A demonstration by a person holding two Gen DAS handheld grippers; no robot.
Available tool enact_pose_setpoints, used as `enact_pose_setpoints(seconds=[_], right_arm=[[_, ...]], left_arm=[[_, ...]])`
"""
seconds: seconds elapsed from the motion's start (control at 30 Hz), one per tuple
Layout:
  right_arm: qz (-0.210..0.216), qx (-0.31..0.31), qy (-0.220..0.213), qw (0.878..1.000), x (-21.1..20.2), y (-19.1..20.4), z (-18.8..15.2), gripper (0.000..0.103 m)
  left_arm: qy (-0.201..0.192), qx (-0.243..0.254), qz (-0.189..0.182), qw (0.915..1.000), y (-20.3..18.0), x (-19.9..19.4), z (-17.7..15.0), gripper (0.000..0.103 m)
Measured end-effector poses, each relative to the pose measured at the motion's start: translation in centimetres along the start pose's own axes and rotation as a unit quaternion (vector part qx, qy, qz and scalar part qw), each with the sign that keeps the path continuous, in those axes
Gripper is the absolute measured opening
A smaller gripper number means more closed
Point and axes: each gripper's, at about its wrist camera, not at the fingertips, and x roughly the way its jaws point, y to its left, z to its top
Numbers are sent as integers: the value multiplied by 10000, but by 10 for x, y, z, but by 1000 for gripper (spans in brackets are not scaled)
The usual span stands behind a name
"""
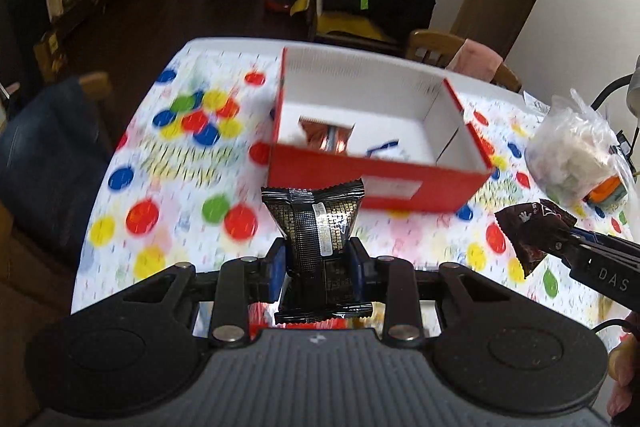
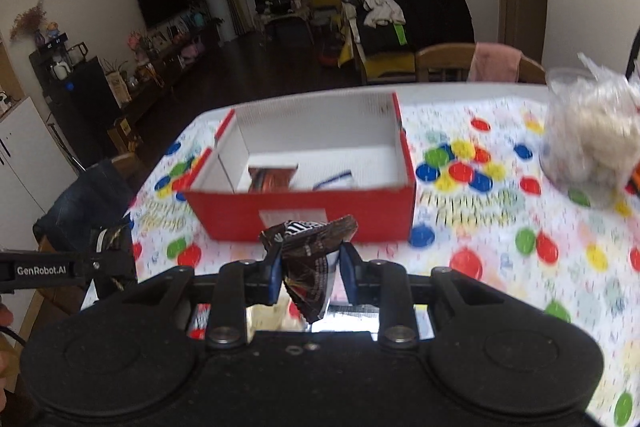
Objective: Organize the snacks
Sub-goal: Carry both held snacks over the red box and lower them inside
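A red cardboard box (image 1: 404, 183) (image 2: 304, 215) with a white inside stands on the dotted table, and a brown snack packet (image 1: 325, 137) (image 2: 271, 179) and a white-and-blue one (image 1: 382, 148) (image 2: 334, 183) lie in it. My left gripper (image 1: 318, 263) is shut on a black and gold snack packet (image 1: 316, 223), held above the table just in front of the box. My right gripper (image 2: 308, 269) is shut on a dark brown snack packet (image 2: 310, 263) (image 1: 528, 231), also short of the box's near wall. Each gripper shows at the edge of the other's view.
A clear plastic bag of pale food (image 1: 576, 155) (image 2: 592, 139) sits on the table's right side, with an orange object (image 1: 606, 189) beside it. Wooden chairs (image 2: 444, 61) stand at the far edge and a dark-cushioned chair (image 1: 44, 163) at the left. The tablecloth (image 2: 500, 247) has coloured dots.
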Motion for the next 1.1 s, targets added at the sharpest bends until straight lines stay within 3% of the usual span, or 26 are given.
enact_pose_setpoints(seconds=[0.27,0.47,0.83,1.1], right_arm=[[40,-137,-177,9997,21,-8,40,28],[84,-168,-82,9998,50,-19,71,28],[-10,-299,401,9987,122,-35,116,28],[-95,-564,949,9938,178,-35,124,28]], left_arm=[[-123,152,51,9998,-17,19,47,31],[-42,234,124,9996,-28,43,81,31],[438,291,324,9981,-38,108,132,31],[799,288,635,9944,-34,158,153,31]])
